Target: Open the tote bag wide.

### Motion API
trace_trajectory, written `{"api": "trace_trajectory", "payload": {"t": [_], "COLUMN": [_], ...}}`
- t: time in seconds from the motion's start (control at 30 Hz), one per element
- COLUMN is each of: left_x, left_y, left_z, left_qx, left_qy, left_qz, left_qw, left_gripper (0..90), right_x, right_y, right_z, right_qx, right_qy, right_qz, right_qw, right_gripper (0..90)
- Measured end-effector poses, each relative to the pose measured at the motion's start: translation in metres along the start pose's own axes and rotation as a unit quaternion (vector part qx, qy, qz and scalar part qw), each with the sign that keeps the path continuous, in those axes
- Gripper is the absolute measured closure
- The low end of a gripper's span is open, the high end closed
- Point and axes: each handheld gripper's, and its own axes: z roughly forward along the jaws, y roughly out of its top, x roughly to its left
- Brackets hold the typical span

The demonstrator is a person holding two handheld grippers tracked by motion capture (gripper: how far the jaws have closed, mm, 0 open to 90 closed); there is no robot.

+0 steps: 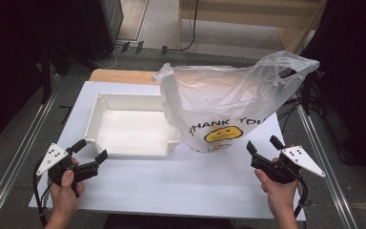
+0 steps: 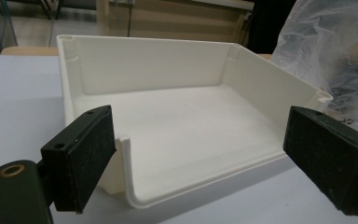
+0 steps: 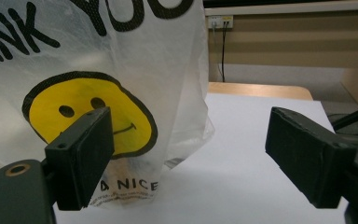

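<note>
Right now both claws are spread wide, pinching nothing. The left claw (image 1: pixel 89 151) sits just off the near-left corner of the white tray (image 1: pixel 106 103), not touching it. The plastic bag (image 1: pixel 221 102) stands against the tray's right side; the right claw (image 1: pixel 263 145) hovers near the bag's front-right base, apart from it, over the white surface (image 1: pixel 181 186).

Your high view looked down over table (image 1: pixel 171 186); gripper views sat low, close, facing tray (image 2: pixel 168 65) and bag (image 3: pixel 121 93), both shared with it.
</note>
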Motion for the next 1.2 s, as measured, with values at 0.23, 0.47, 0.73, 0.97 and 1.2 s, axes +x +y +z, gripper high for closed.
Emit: {"api": "trace_trajectory", "payload": {"t": [0.23,0.47,0.73,0.97,1.2], "left_x": [-0.024,-0.047,-0.065,-0.078,-0.097], "left_y": [0.012,0.023,0.037,0.045,0.049], "left_z": [0.012,0.027,0.042,0.053,0.064], "left_qx": [0.007,-0.001,-0.003,-0.003,-0.001], "left_qy": [-0.032,-0.051,-0.063,-0.079,-0.102], "left_qz": [0.016,0.033,0.042,0.047,0.050], "left_qw": [0.9994,0.9982,0.9971,0.9957,0.9936], "left_gripper": [8.9,9.1,12.0,12.5,12.8], "right_x": [-0.004,-0.002,0.002,0.006,0.011], "right_y": [0.022,0.039,0.042,0.040,0.040], "right_z": [0.016,0.026,0.032,0.034,0.036], "right_qx": [-0.001,-0.017,-0.009,-0.007,-0.005], "right_qy": [0.032,0.057,0.047,0.044,0.048], "right_qz": [0.018,0.027,0.033,0.030,0.026], "right_qw": [0.9993,0.9979,0.9983,0.9986,0.9985], "right_gripper": [18.1,46.7,79.4,90.0,90.0]}}
